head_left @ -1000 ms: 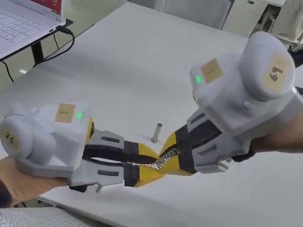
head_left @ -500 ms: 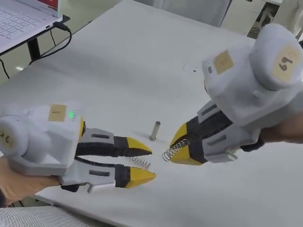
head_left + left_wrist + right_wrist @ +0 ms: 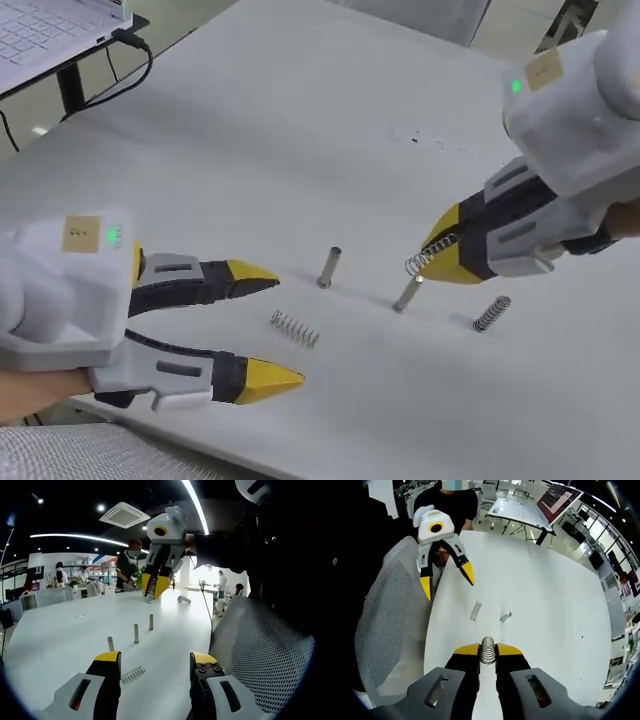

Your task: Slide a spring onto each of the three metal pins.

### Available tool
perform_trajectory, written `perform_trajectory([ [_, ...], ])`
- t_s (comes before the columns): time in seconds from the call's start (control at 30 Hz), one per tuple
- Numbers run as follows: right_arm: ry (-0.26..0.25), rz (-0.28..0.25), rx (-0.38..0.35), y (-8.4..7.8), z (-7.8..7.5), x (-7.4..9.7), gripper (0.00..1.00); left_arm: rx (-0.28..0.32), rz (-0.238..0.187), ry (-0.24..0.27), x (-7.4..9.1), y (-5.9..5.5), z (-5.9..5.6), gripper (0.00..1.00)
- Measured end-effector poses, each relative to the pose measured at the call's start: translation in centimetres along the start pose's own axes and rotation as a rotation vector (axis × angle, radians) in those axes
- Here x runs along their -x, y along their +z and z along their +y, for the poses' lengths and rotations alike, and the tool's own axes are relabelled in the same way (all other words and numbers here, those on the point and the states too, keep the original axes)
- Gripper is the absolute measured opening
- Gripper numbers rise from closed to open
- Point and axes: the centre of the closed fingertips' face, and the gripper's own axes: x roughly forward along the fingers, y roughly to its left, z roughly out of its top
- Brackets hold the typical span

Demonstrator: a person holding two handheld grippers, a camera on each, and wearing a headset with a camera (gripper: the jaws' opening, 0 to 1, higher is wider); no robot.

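Head view: since the two met a second ago, the right tool (image 3: pixel 440 250), clamped on a spring (image 3: pixel 420 260), has swung it to mid-right just above a pin (image 3: pixel 407 294), seemingly ready to thread, while the left tool (image 3: pixel 288 330) gapes empty at lower left beside a loose spring (image 3: pixel 295 329).

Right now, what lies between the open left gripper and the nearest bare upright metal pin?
A loose coiled steel spring lies flat on the white table there, plain in the left gripper view.
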Motion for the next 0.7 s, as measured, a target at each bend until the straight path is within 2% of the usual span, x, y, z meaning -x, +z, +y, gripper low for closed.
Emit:
perform_trajectory([
  [0.1, -0.003, 0.011, -0.02, -0.6, -0.9, -0.2, 0.09, 0.01, -0.007, 0.014, 0.3, 0.1, 0.2, 0.54],
  [0.2, -0.002, 0.046, -0.033, -1.6, -1.8, -1.1, 0.09, 0.012, -0.012, 0.026, 0.5, 0.2, 0.3, 0.56],
  [0.5, 0.057, 0.117, -0.04, -2.6, -2.5, -3.9, 0.09, 0.014, -0.002, 0.03, 0.5, 0.1, 0.0, 0.58],
  [0.6, 0.058, 0.158, -0.023, -3.3, -2.8, -4.6, 0.09, 0.015, -0.008, 0.036, 0.5, 0.2, 0.1, 0.59],
  [0.7, 0.064, 0.174, -0.018, -3.6, -2.9, -5.2, 0.09, 0.016, -0.009, 0.036, 0.5, 0.1, 0.1, 0.58],
])
